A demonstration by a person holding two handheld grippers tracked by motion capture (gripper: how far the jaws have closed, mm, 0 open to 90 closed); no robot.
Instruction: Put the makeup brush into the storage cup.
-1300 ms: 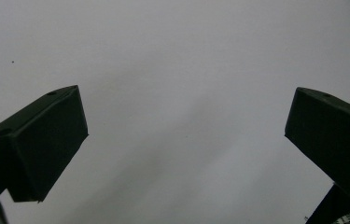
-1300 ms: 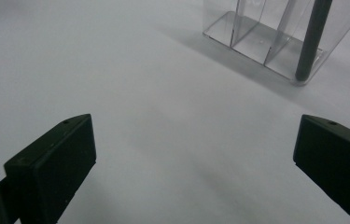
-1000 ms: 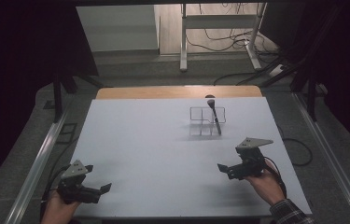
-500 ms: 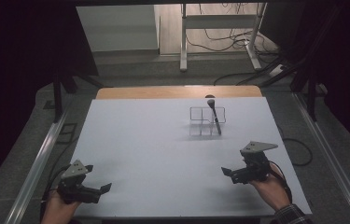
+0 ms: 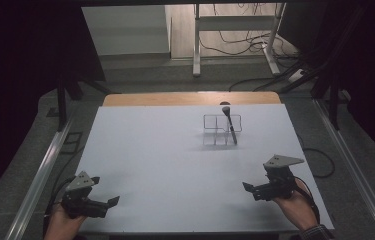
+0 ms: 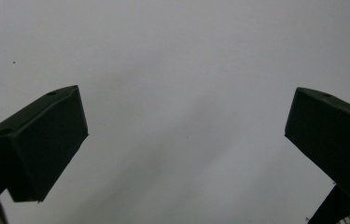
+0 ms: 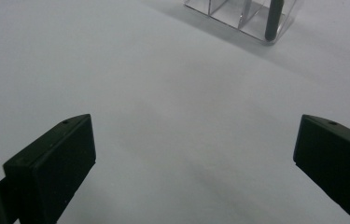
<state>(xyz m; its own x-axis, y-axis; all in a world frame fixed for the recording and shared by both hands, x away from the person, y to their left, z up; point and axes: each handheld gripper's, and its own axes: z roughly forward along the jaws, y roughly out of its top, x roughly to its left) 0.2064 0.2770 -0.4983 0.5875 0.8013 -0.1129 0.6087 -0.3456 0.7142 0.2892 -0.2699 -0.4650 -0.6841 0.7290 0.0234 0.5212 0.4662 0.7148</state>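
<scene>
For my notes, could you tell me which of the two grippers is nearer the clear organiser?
The right gripper: the clear organiser with the brush sits on its side.

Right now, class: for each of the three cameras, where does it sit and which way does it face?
High view: above the near edge, looking forward and down on the white table; both hands, left gripper and right gripper enter from below.
Left gripper view: on the left gripper, facing bare table between open jaws.
Right gripper view: on the right gripper, facing the clear organizer.
Shared: organizer and black brush appear in high and right gripper views.
</scene>
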